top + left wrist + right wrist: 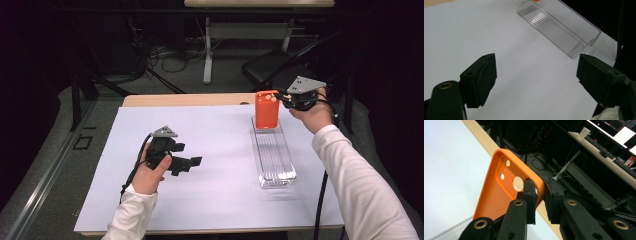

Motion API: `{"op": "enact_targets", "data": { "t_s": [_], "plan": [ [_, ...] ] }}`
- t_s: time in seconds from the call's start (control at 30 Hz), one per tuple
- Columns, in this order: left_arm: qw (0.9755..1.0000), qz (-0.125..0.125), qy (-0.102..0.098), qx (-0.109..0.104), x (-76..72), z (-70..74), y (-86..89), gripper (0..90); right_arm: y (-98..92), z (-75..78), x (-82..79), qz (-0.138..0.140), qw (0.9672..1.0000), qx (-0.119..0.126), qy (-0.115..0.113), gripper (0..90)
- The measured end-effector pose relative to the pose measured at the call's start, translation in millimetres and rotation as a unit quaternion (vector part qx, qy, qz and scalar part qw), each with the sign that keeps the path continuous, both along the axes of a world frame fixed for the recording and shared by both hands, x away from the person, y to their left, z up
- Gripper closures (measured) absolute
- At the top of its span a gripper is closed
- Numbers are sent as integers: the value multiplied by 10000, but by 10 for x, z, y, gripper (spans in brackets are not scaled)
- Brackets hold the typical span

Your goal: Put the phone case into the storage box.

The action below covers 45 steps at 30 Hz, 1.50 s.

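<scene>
While the right gripper (539, 195) pinches a matte orange phone case (499, 187) — left gripper (536, 75) jaws gape wide.

I'm seeing white sleeves (360, 175) on both arms. My left gripper (192, 162) and right gripper (280, 96) are matte black with brass-ringed screw holes, grey three-cornered top plates (305, 84), and black cables (319, 210) trailing off.

The orange phone case (506, 192) has its lower end cut off behind the right tongs (539, 195)
</scene>
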<state>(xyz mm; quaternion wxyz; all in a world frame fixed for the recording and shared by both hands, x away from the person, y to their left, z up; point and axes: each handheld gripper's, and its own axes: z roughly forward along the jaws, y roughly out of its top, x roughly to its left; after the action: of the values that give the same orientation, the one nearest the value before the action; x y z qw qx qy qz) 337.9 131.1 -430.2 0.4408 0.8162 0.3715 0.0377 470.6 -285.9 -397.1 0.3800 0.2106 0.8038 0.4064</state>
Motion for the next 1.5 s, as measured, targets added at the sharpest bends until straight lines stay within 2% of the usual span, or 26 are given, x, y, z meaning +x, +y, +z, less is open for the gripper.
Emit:
{"op": "enact_targets", "data": {
  "t_s": [0.33,0.93,1.1,1.5],
  "plan": [
    [10000,52,27,-19,12,-12,15,171,-5,-133,8,-110,9989,-173,-427,803],
    [10000,62,63,8,20,-33,4,171,20,-367,-10,-170,9950,-327,-925,802],
    [9999,71,73,-2,22,-34,8,171,55,-430,1,-134,9945,-408,-954,802],
    [10000,56,61,36,27,-37,16,171,57,-544,41,-234,9943,-337,-985,802]
  ]
}}
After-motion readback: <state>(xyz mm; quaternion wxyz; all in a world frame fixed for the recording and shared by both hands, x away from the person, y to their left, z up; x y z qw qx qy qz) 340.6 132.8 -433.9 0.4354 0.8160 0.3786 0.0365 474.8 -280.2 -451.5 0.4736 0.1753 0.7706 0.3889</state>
